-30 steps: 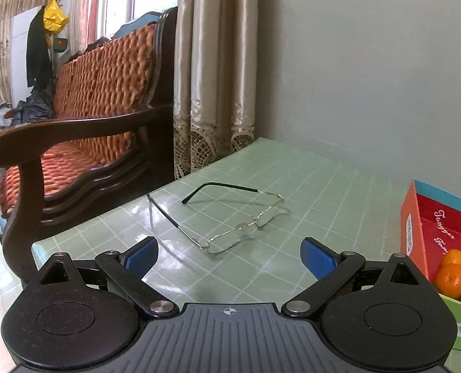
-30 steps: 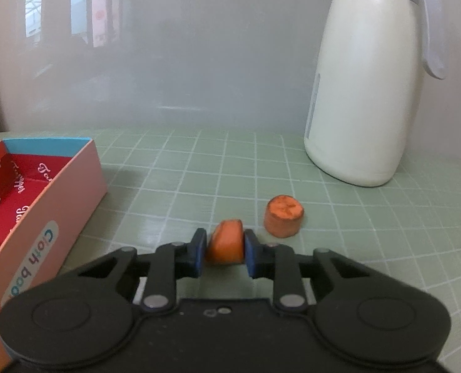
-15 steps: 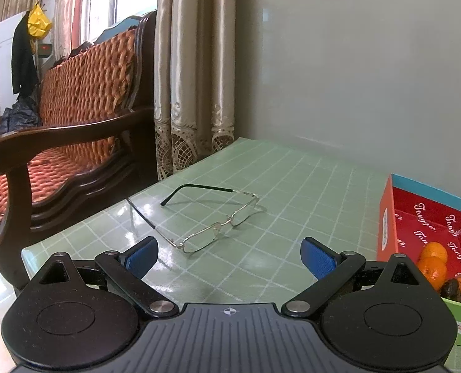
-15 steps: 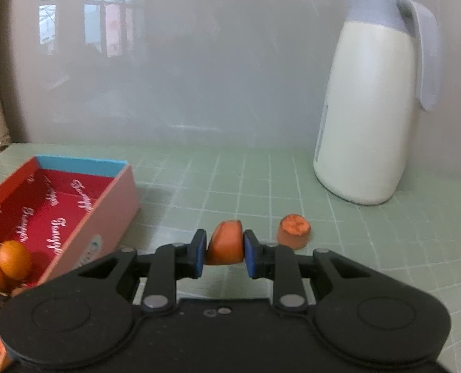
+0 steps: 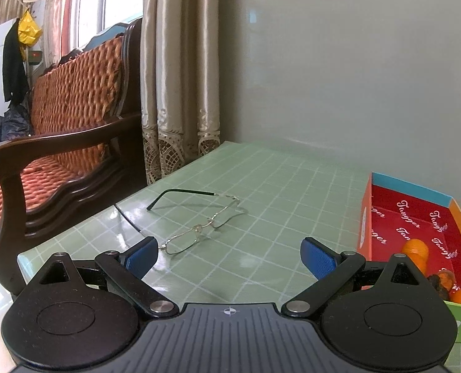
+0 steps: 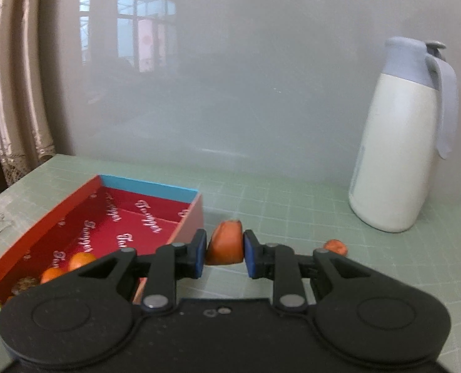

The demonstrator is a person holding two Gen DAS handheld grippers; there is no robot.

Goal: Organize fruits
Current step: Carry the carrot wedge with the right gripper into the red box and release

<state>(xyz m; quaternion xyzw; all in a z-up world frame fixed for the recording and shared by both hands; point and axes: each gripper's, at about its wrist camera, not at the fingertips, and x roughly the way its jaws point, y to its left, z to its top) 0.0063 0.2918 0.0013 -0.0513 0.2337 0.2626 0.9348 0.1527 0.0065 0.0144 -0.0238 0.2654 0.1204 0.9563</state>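
Note:
My right gripper (image 6: 224, 253) is shut on an orange fruit piece (image 6: 225, 245), held above the green table just right of the red box (image 6: 84, 208). Several small oranges (image 6: 79, 259) and a dark fruit lie in the box's near end. A second orange piece (image 6: 336, 246) rests on the table to the right. In the left wrist view my left gripper (image 5: 230, 256) stands open over bare table with nothing between its blue pads. The same red box (image 5: 371, 214) is at its right, with oranges (image 5: 415, 248) inside.
A pair of thin-framed glasses (image 5: 199, 233) lies on the table ahead of the left gripper. A white thermos jug (image 6: 401, 143) stands at the back right. A wooden sofa (image 5: 62, 143) and curtains (image 5: 180, 77) border the table's left edge. A grey wall runs behind.
My right gripper has risen with the orange piece and swung left, bringing the red box and its fruit further into view. The left gripper's view has shifted only slightly.

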